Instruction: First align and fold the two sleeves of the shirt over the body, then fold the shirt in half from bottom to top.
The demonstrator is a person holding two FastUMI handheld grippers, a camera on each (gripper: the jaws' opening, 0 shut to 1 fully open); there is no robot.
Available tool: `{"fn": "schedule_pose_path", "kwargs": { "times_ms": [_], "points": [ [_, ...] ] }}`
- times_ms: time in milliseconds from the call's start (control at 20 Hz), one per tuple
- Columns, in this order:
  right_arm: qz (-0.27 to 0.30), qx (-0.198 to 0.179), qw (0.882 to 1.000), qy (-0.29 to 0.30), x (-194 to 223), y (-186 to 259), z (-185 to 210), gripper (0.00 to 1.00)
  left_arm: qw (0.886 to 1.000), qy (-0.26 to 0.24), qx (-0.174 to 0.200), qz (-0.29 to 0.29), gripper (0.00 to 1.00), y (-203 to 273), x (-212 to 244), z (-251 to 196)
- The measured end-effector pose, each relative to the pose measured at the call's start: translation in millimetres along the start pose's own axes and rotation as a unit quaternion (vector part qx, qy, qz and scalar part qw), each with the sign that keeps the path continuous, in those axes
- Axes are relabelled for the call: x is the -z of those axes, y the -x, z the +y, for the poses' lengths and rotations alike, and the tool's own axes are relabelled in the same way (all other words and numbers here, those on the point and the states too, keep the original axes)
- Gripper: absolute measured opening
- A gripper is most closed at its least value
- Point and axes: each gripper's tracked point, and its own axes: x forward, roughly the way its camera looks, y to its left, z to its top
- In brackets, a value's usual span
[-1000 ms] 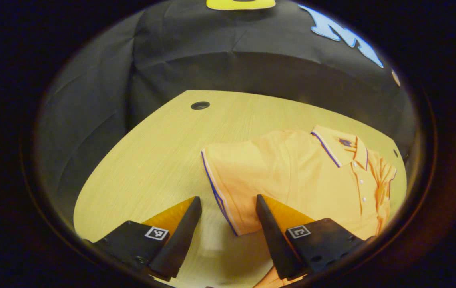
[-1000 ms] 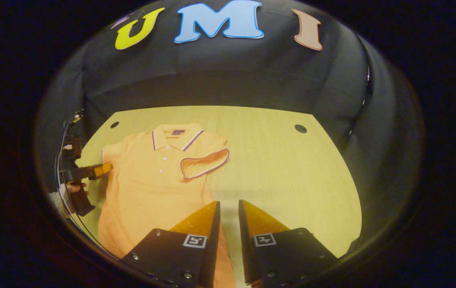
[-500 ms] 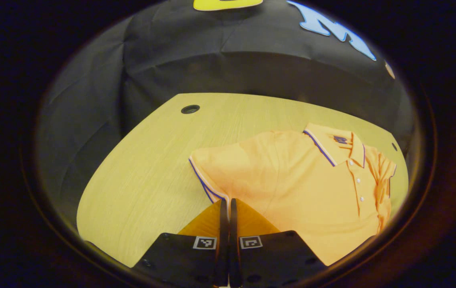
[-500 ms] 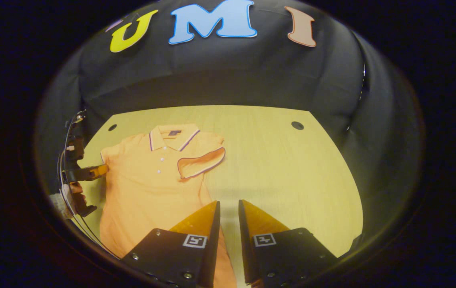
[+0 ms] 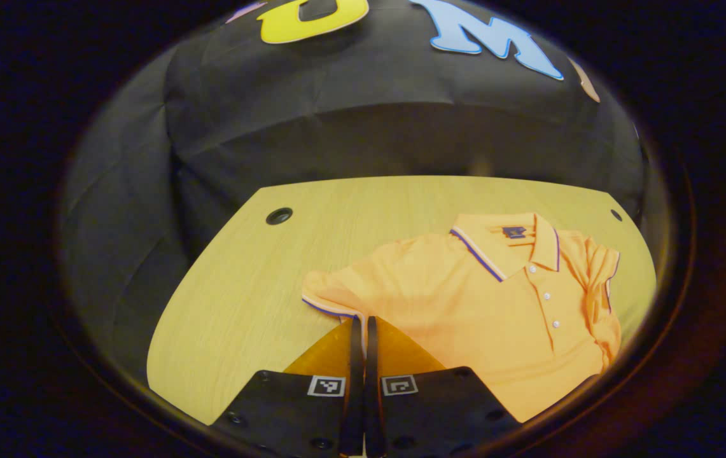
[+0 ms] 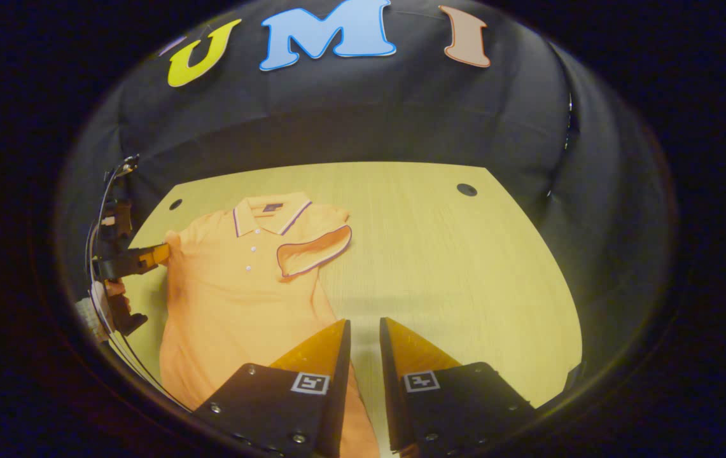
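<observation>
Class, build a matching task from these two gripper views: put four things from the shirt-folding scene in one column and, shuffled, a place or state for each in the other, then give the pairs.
Things:
1. left gripper
2. right gripper
3. right sleeve
4. table

States:
A. folded onto the shirt body
B. bare wood, with round holes near its far corners
C. fingers closed on the left sleeve edge
D. fingers slightly apart, holding nothing

Pairs: 1-C, 2-D, 3-A, 4-B
</observation>
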Motion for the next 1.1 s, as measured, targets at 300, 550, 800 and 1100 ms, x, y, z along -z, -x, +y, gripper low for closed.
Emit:
{"fn": "schedule_pose_path", "kwargs": {
  "times_ms": [300, 550, 800, 1100],
  "points": [
    [-0.003, 0.011, 1.0, -0.013, 4.5, 5.5, -9.9, 0.28, 0.995, -0.056, 0.074, -0.035, 0.07, 17.8, -33.7, -85.9],
    [-0.002, 0.02, 0.999, -0.026, 12.6, 9.9, -16.7, 0.28, 0.987, -0.1, 0.121, -0.027, 0.07, 27.9, -23.9, -141.5],
    [0.002, 0.024, 0.999, -0.041, 24.6, 12.8, -23.4, 0.24, 0.984, -0.111, 0.139, -0.002, 0.08, 22.6, -4.0, -160.4],
    [0.006, 0.016, 0.999, -0.047, 31.1, 12.4, -23.1, 0.28, 0.987, -0.08, 0.142, 0.005, 0.71, 32.2, -0.9, -150.1]
  ]
}}
